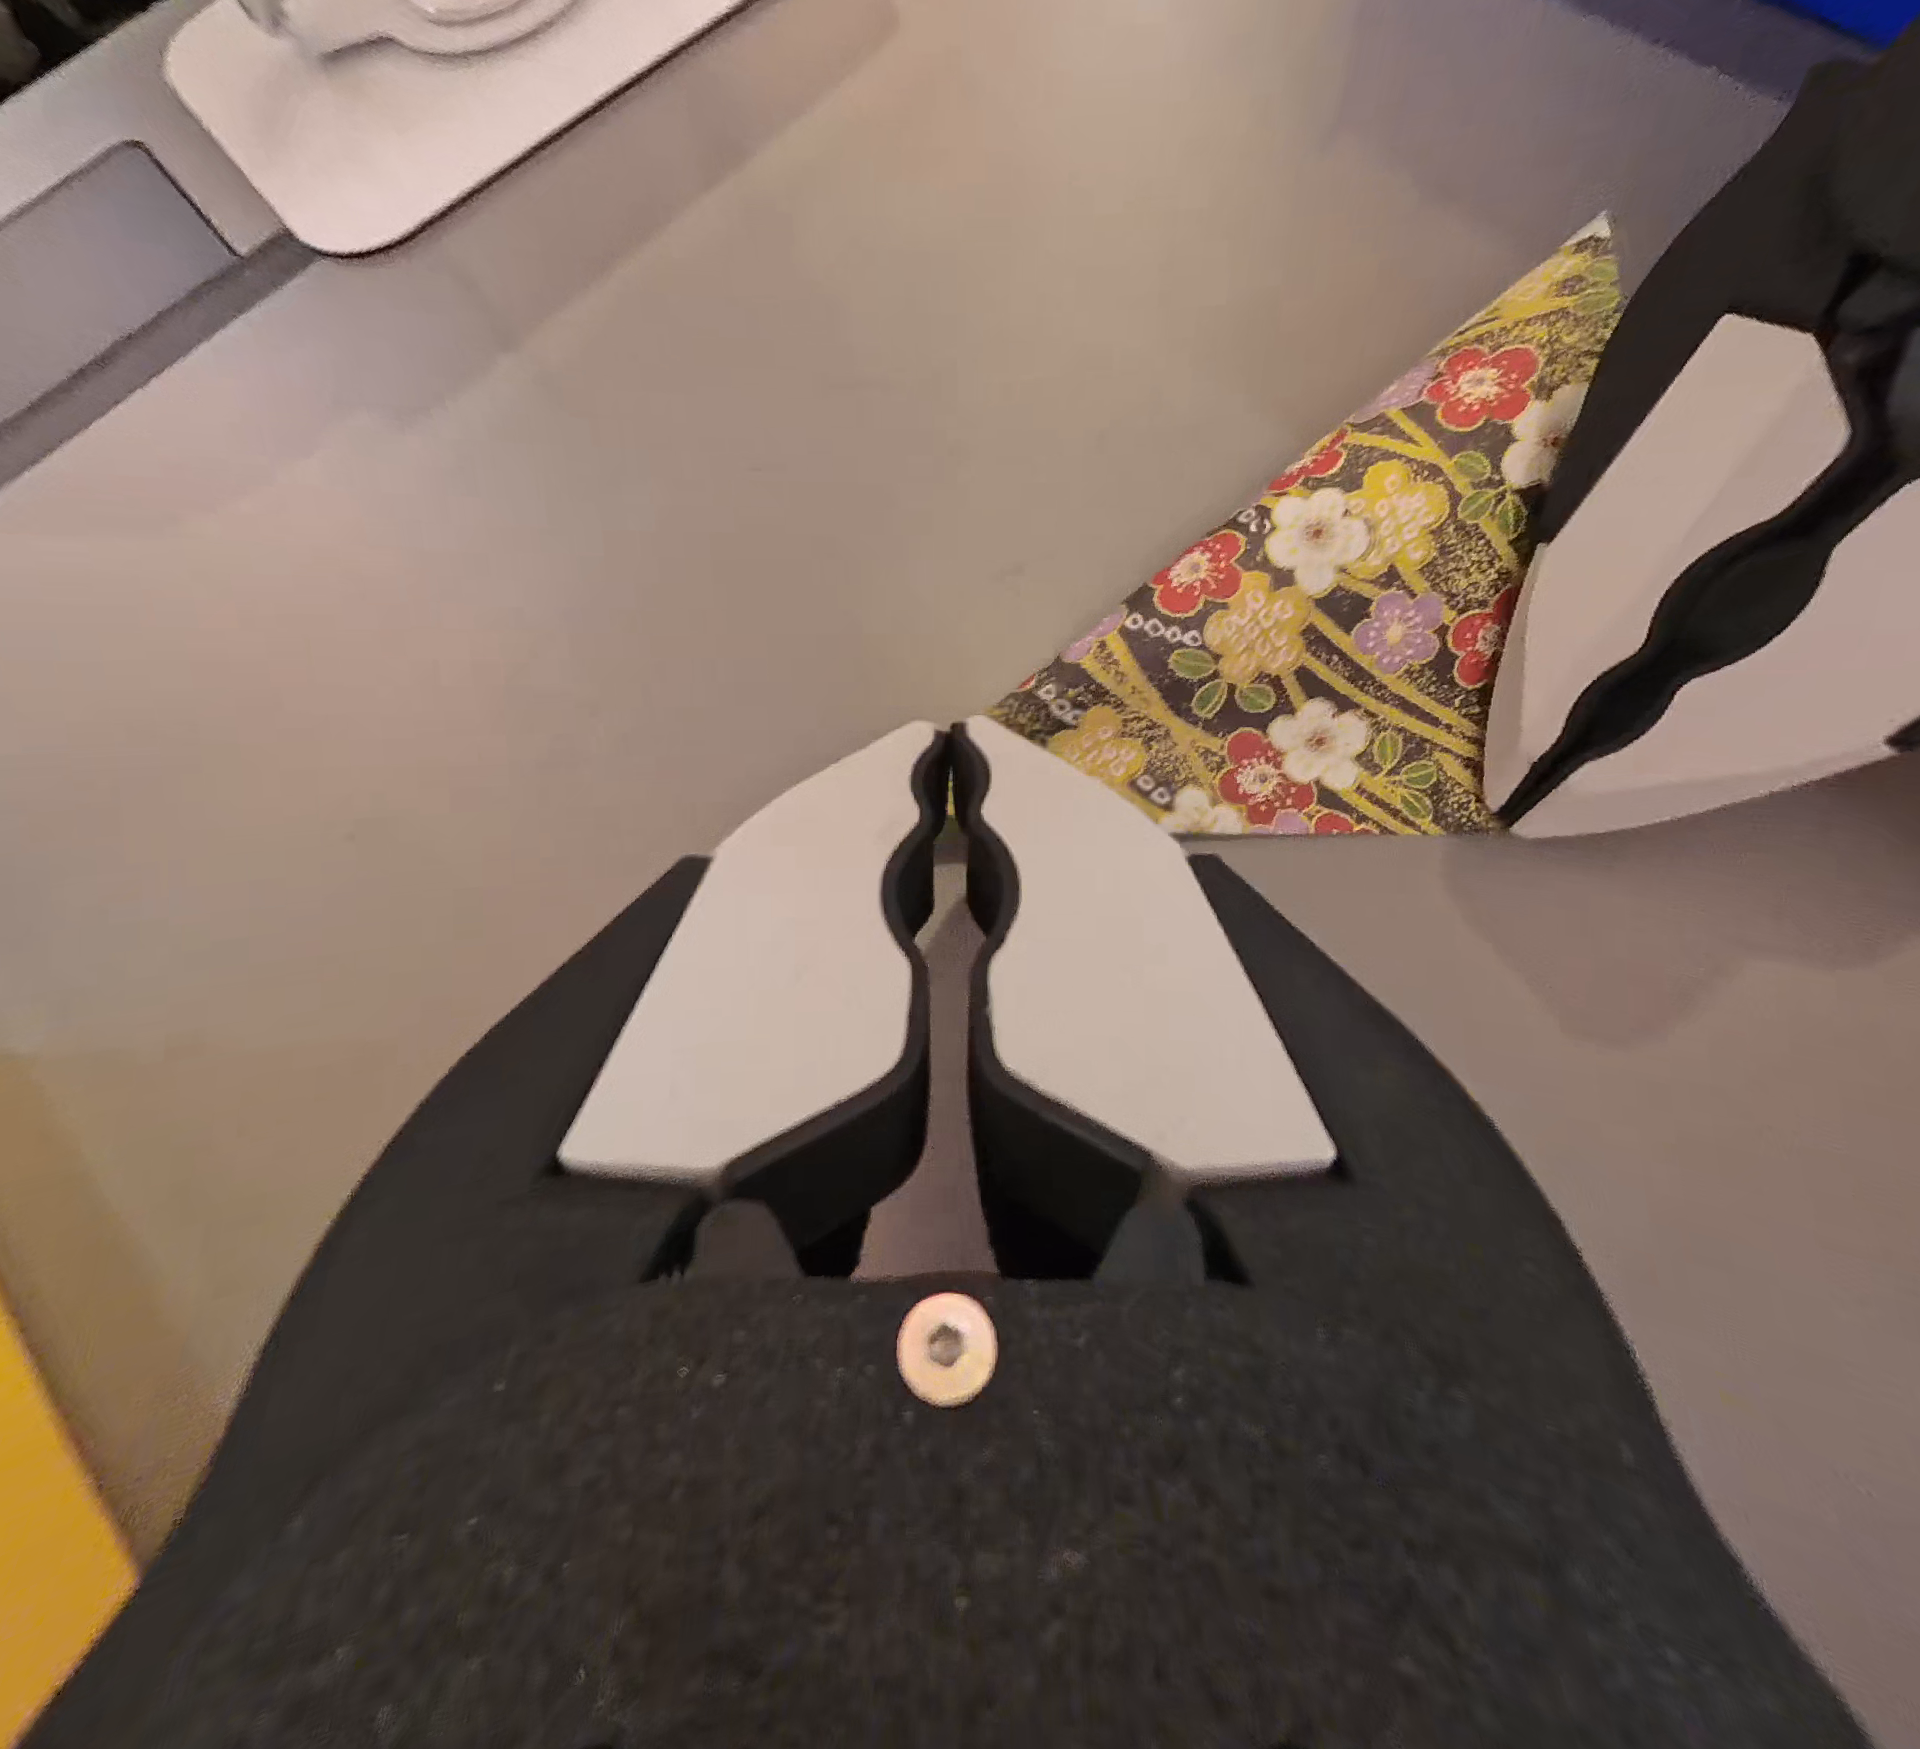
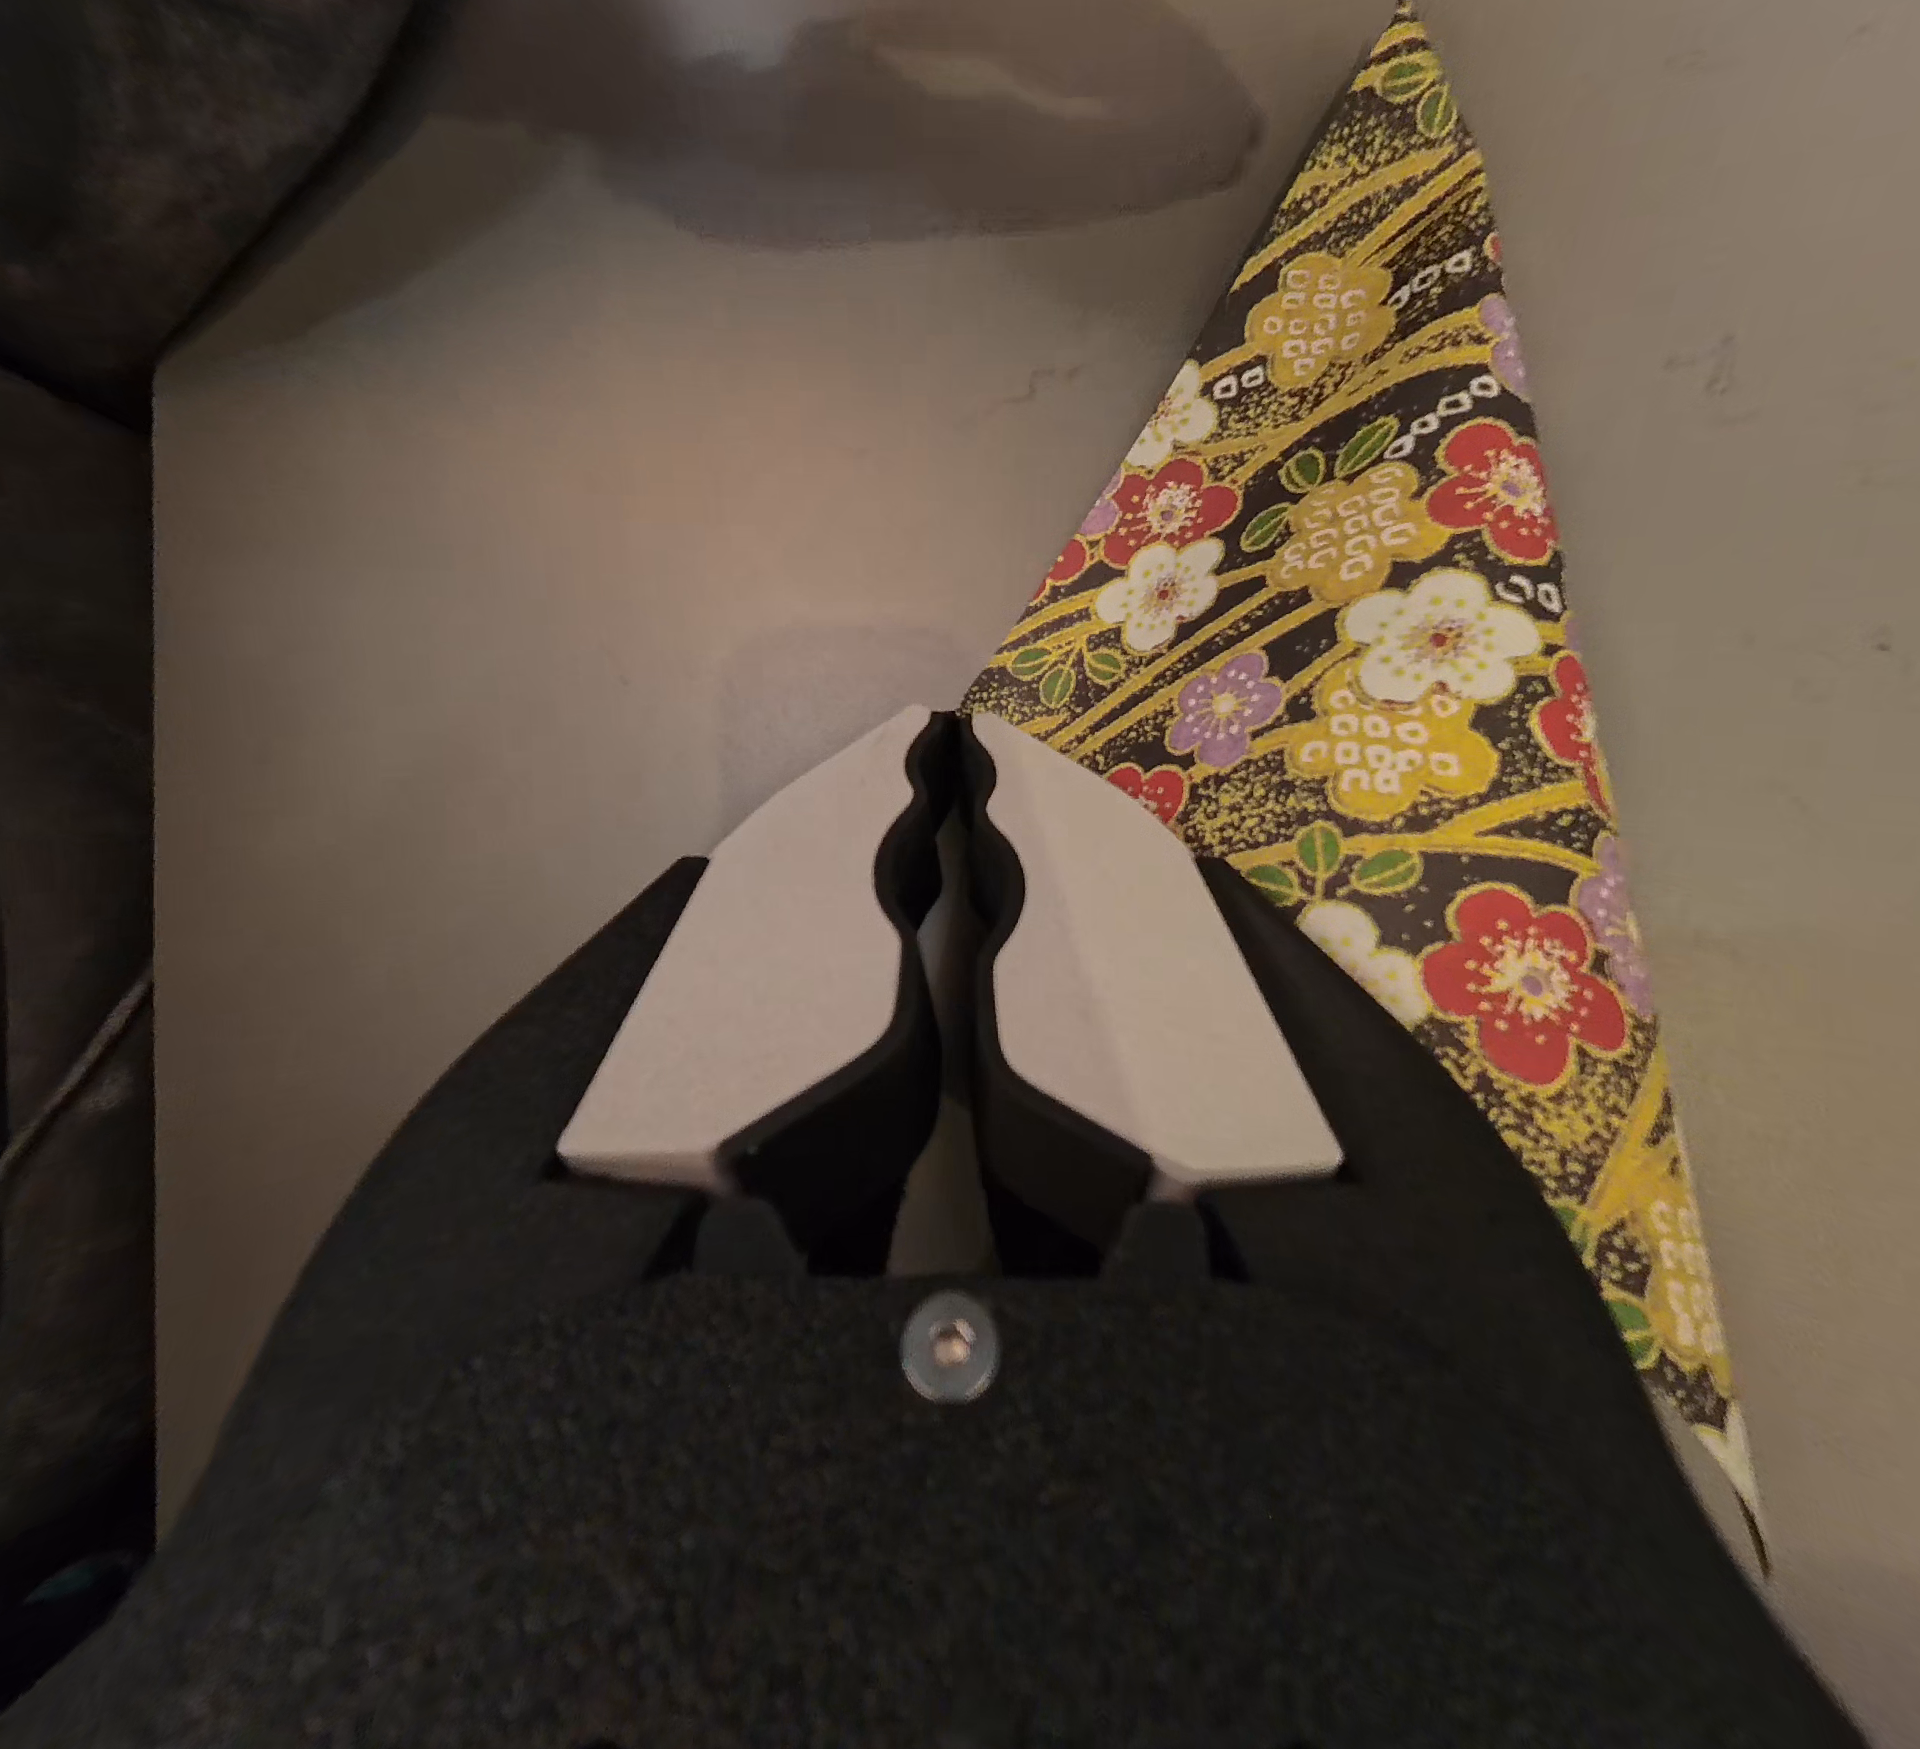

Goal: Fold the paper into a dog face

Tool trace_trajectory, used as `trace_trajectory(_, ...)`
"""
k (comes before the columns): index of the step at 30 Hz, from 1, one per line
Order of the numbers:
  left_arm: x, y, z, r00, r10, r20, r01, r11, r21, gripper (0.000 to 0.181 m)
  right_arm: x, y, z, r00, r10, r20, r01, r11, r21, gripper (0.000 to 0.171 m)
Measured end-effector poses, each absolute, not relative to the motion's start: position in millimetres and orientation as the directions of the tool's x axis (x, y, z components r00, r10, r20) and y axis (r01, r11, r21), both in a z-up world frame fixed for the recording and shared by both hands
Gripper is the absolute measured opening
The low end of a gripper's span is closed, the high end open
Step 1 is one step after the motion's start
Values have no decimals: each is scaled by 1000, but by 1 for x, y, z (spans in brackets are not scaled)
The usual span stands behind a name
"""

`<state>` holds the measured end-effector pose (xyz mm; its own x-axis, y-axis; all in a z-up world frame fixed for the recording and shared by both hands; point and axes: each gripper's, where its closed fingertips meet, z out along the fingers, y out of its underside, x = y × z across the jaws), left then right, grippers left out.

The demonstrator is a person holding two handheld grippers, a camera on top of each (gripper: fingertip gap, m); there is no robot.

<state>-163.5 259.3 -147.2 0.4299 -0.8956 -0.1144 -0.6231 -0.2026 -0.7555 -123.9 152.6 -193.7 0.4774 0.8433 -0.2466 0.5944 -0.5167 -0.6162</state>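
While flat on table [image 1: 727, 556], paper [image 1: 1330, 619] triangular.

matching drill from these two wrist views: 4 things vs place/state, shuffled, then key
1. floral paper
2. left tool
3. white stand base
4. right tool

A. far left of the table, by its edge
B. shut, tip at the paper's left corner
C. folded into a triangle, flat on the table
D. shut, lying over the paper's right part

Pairs: 1-C, 2-B, 3-A, 4-D

1. Left gripper [image 1: 951, 749]: black textured body, pale grey finger plates, wavy black inner pads, one silver hex screw [image 1: 947, 1349].
2. Right gripper [image 2: 951, 733]: same build, same silver screw [image 2: 947, 1348].
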Motion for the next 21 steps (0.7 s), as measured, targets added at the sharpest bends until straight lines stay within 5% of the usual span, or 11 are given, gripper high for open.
trace_trajectory(7, -159, 266, -185, 450, -880, -151, -713, -253, -655, 0, -124, 152, -194, 485, 840, -243, 595, -521, -613, 0)
trace_trajectory(21, -174, 280, -194, 485, -863, -138, -707, -295, -643, 0, -125, 152, -194, 487, 834, -260, 578, -531, -619, 0)
